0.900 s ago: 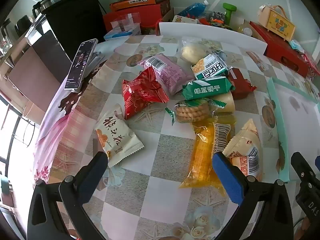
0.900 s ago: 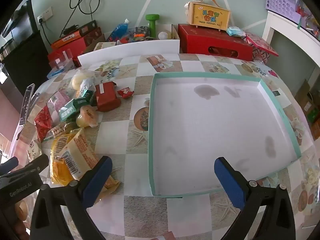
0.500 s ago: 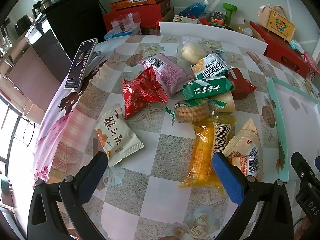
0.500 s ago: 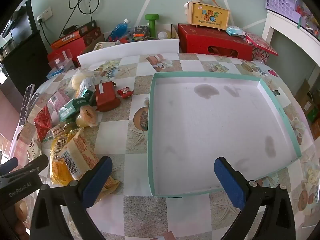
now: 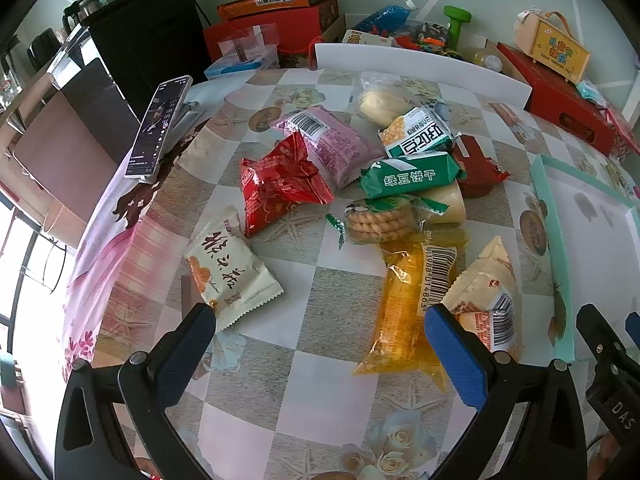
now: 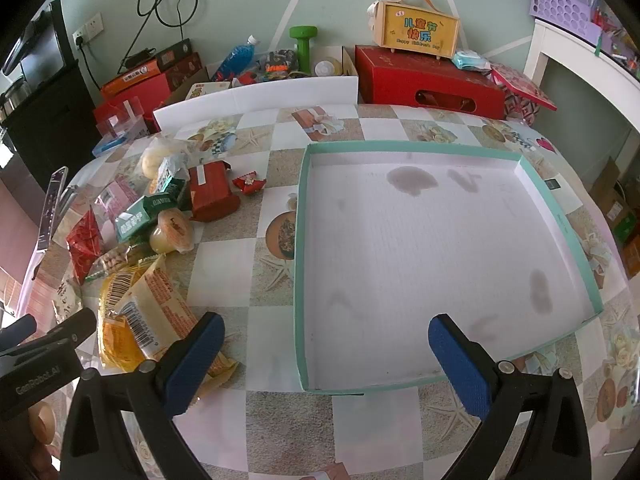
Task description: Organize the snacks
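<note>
A pile of wrapped snacks lies on the checked tablecloth: a white packet, a red packet, a pink packet, green biscuit packs, a yellow pack and a cream pack. My left gripper is open and empty, just in front of the pile. My right gripper is open and empty, over the near edge of the shallow teal-rimmed tray, which holds nothing. The snack pile also shows in the right wrist view, left of the tray.
A phone leans at the table's left edge. A white board stands along the far edge. Red boxes, a green dumbbell and a bottle lie behind the table. A black cabinet stands far left.
</note>
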Tool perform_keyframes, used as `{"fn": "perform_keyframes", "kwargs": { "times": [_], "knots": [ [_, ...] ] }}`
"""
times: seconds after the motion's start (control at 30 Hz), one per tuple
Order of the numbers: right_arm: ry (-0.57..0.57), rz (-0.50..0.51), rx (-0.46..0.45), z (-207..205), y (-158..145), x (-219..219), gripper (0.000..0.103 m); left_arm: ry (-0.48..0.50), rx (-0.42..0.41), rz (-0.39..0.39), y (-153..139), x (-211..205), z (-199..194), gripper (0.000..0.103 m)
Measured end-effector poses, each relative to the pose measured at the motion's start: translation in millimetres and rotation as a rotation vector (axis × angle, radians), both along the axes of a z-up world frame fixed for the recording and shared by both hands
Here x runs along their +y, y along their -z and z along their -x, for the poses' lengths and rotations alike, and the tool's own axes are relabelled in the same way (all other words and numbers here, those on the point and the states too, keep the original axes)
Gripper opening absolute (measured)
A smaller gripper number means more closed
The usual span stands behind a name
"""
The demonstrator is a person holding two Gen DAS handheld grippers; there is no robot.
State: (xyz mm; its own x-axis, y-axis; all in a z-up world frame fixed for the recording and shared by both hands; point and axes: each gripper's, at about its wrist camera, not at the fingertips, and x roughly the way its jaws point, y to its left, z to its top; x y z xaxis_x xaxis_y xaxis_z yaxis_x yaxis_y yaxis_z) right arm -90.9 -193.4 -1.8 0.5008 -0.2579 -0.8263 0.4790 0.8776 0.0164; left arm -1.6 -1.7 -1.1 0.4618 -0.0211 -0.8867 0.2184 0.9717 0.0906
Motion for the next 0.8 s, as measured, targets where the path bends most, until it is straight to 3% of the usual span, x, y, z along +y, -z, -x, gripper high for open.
{"fn": "perform_keyframes", "kwargs": {
  "times": [0.8],
  "knots": [
    [0.000,-0.001,0.004,-0.8,2.8,0.4,0.103,0.006,0.015,0.022,1.7,-0.4,-0.4,0.103]
  ]
}}
